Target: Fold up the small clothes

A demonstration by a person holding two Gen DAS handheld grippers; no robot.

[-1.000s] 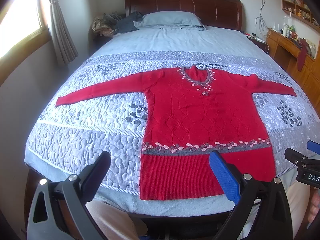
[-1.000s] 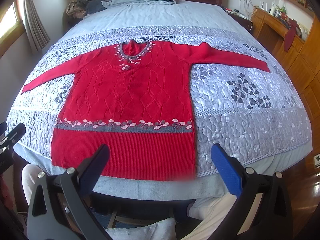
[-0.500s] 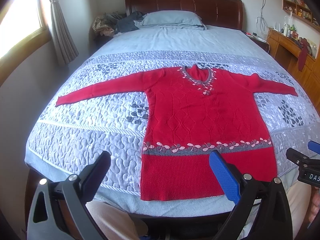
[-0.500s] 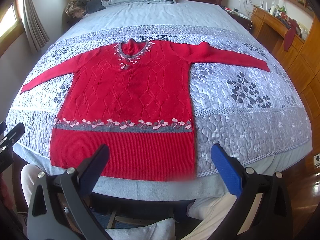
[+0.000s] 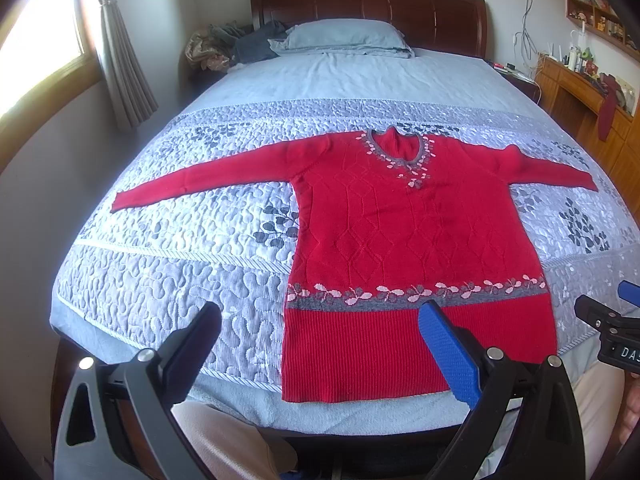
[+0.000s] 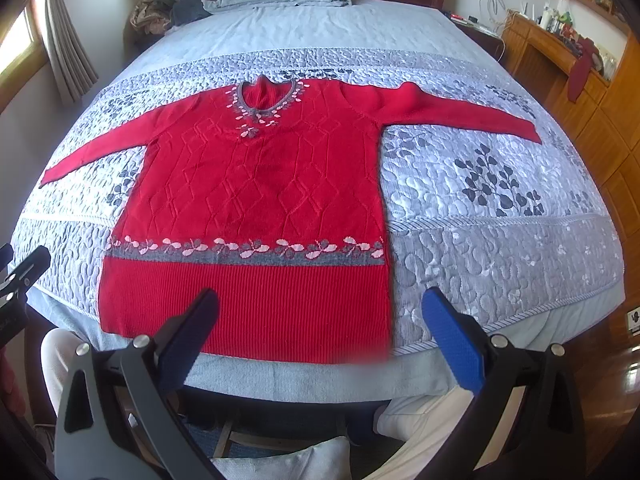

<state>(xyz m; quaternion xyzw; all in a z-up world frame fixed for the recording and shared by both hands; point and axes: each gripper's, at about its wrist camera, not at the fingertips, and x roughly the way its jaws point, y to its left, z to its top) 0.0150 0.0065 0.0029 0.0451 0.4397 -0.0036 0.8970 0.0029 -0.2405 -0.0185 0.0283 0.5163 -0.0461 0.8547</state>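
Observation:
A red knitted sweater (image 5: 404,236) with a grey flowered band lies flat and face up on the bed, sleeves spread out to both sides, hem toward me. It also shows in the right wrist view (image 6: 256,200). My left gripper (image 5: 320,344) is open and empty, held above the bed's near edge by the hem's left corner. My right gripper (image 6: 320,336) is open and empty, above the near edge by the hem's right corner. The right gripper's tip shows at the right edge of the left wrist view (image 5: 612,320).
The bed has a grey quilted cover (image 5: 180,248) and a blue pillow (image 5: 344,38) by the dark wooden headboard (image 5: 368,8). Loose clothes (image 5: 224,46) lie at the far left. A wooden cabinet (image 6: 580,92) stands along the right; a window with a curtain (image 5: 120,56) on the left.
Both views have shifted slightly; the sweater sits a little lower in the left view and higher in the right view. The sweater has not moved. Both grippers stay open.

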